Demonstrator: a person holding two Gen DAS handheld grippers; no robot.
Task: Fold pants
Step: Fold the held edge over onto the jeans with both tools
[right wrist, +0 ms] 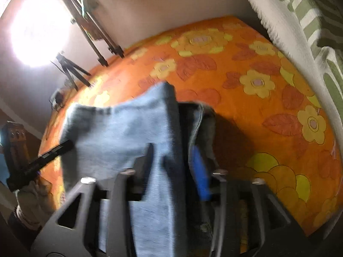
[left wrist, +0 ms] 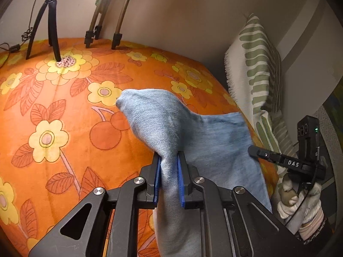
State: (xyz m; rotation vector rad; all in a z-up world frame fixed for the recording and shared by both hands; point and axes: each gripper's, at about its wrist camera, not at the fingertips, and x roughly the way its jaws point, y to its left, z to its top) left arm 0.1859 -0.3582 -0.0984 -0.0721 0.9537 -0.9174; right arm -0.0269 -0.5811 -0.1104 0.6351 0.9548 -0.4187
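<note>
Pants (left wrist: 171,128) pinched firmly in left hand-held gripper (left wrist: 169,160) above orange bedspread (left wrist: 64,107); right hand-held gripper (right wrist: 171,150) jaws parted, denim draped between, grip indeterminate.

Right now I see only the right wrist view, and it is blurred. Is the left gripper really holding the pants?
Observer: Yes. In the left wrist view the left gripper is shut on a bunched fold of the pants, and both blue pads press the denim.
Operator: How does the cloth look beyond that gripper?
Observer: The fold stands up in a rounded peak past the fingertips. A smooth panel runs from it toward the right gripper, and one finger of that gripper shows at the panel's edge, above the orange bedspread.
</note>
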